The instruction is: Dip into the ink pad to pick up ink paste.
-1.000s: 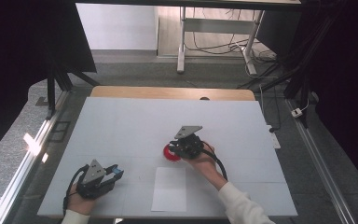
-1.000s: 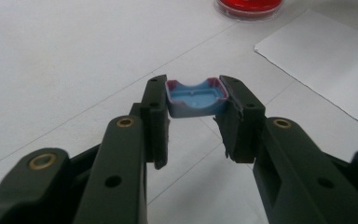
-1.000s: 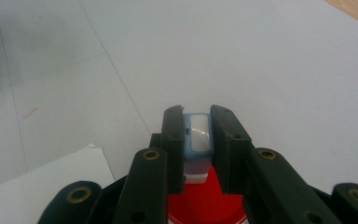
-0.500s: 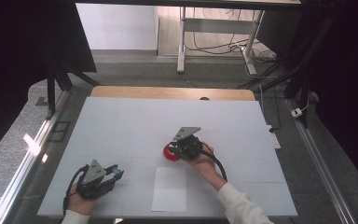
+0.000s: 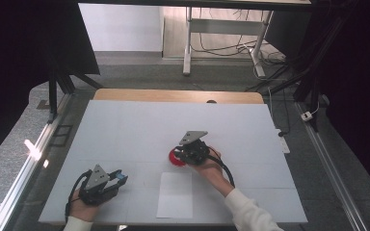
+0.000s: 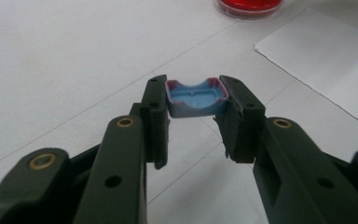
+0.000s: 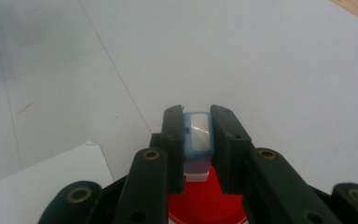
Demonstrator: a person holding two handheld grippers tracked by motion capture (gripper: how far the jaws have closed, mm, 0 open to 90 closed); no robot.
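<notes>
Left gripper (image 5: 107,181), nearest: jaws clamped on the stamp's blue cap (image 6: 196,97), held just above the table (image 5: 125,125); white paper sheet (image 5: 175,194) lay beside it; right gripper (image 7: 196,135), farther: jaws clamped on the blue stamp (image 7: 198,132), set down on the red ink pad (image 7: 205,203). Handling, as judged: press straight down for even inking, then lift vertically, avoiding tilt or smear.

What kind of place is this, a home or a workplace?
Probably a lab or workshop set up for recording, not a home. A bare white table stands between dark curtains, metal frame rails run along its sides, and loose cables lie on the floor under a desk behind it.
</notes>
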